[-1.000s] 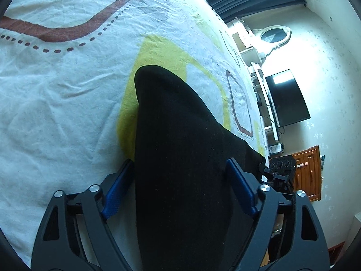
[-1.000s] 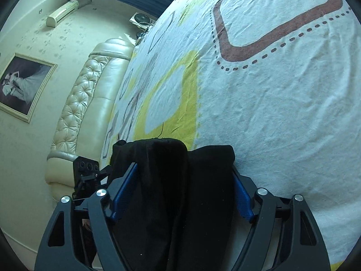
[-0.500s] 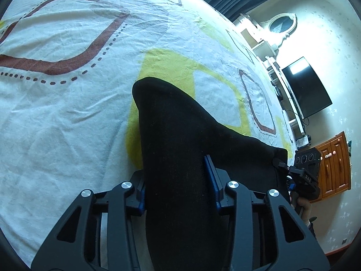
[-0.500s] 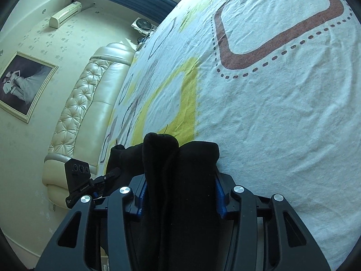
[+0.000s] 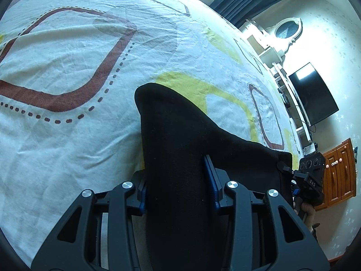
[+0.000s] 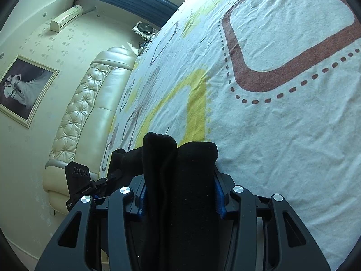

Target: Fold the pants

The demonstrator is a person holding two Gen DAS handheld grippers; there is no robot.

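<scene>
1. The left gripper (image 5: 178,180) was clamped on the black pants (image 5: 180,149).
2. The right gripper (image 6: 180,192) pinched a bunched fold of the same garment.
3. The pants were stretched between both grippers over the patterned bedsheet (image 5: 67,135).

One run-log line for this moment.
left gripper: shut on black pants | right gripper: shut on black pants | surface: patterned bedsheet

Left tongs (image 5: 179,189) and right tongs (image 6: 180,195) both point downward, each clamped on a bunch of the black pants (image 5: 178,149)
</scene>
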